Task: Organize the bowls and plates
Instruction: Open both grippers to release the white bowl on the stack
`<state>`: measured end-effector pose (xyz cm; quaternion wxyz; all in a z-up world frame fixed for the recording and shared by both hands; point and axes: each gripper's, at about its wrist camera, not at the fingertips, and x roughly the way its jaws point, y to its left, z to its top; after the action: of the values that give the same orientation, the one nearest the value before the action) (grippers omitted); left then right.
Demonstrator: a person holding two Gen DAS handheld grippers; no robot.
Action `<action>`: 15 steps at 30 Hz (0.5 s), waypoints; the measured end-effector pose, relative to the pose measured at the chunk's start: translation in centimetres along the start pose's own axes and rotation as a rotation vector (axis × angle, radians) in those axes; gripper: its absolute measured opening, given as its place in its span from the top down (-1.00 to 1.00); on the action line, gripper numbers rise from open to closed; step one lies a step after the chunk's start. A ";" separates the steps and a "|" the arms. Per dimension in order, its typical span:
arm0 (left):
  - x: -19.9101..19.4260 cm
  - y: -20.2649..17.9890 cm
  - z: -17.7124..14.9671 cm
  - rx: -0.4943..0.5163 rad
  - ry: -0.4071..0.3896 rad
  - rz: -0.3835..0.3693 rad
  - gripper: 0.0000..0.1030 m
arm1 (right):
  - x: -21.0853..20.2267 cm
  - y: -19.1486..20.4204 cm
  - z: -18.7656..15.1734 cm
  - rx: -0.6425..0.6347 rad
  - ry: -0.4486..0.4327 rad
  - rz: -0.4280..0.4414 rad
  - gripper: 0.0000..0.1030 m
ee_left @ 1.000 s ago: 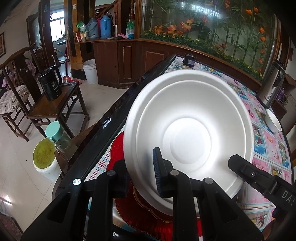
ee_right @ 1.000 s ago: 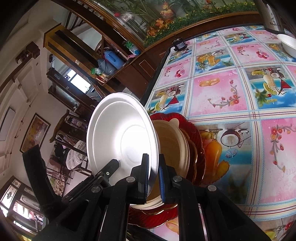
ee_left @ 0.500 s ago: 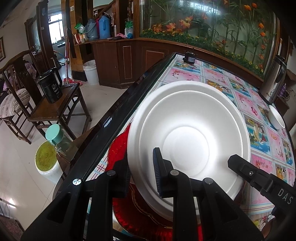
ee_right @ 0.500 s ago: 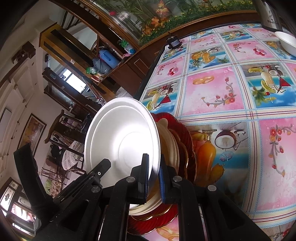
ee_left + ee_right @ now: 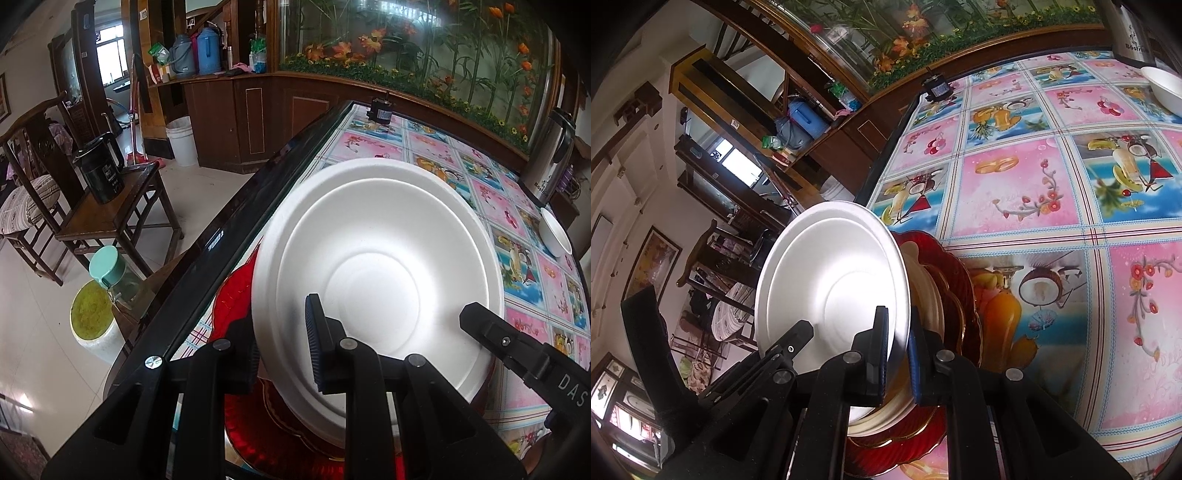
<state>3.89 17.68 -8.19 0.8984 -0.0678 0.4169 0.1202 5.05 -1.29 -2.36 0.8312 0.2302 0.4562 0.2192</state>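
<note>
A white foam plate [image 5: 376, 273] is held by its rim from both sides, just above a stack of a cream plate [image 5: 929, 291] and red scalloped plates [image 5: 960, 280] near the table's left edge. My left gripper [image 5: 282, 347] is shut on the plate's near rim, one finger behind it, one in front. My right gripper [image 5: 897, 354] is shut on the same plate's [image 5: 834, 288] rim, pads on either face. The plate is tilted, nearly level over the stack. The red plates [image 5: 236, 299] show under it in the left wrist view.
A flowered tablecloth [image 5: 1015, 184] covers the table. A white bowl [image 5: 1165, 90] and a steel kettle [image 5: 550, 158] stand at the far right. A small black device [image 5: 380, 110] sits at the far edge. Chairs and a jar [image 5: 114, 277] stand left of the table's black edge [image 5: 229, 236].
The white plate has come down toward the stack and tipped flatter. Both grippers stayed shut on its rim and moved down with it.
</note>
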 end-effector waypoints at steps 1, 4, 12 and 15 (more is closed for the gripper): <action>0.0 0.1 0.0 -0.001 0.002 0.000 0.61 | 0.0 0.0 0.0 -0.003 -0.002 -0.003 0.78; 0.1 0.2 0.2 -0.005 0.003 0.002 0.61 | 0.1 0.2 0.0 -0.016 -0.011 -0.015 0.78; -0.3 1.3 0.4 -0.037 -0.005 -0.004 0.37 | 0.2 0.3 0.0 -0.033 -0.025 -0.031 0.78; -0.6 1.9 0.7 -0.061 -0.008 -0.016 0.19 | 0.2 0.3 0.0 -0.033 -0.023 -0.031 0.78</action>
<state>3.48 19.53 -7.31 0.8985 -0.0979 0.4089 0.1259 5.04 -0.93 -2.30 0.8434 0.2120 0.4463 0.2110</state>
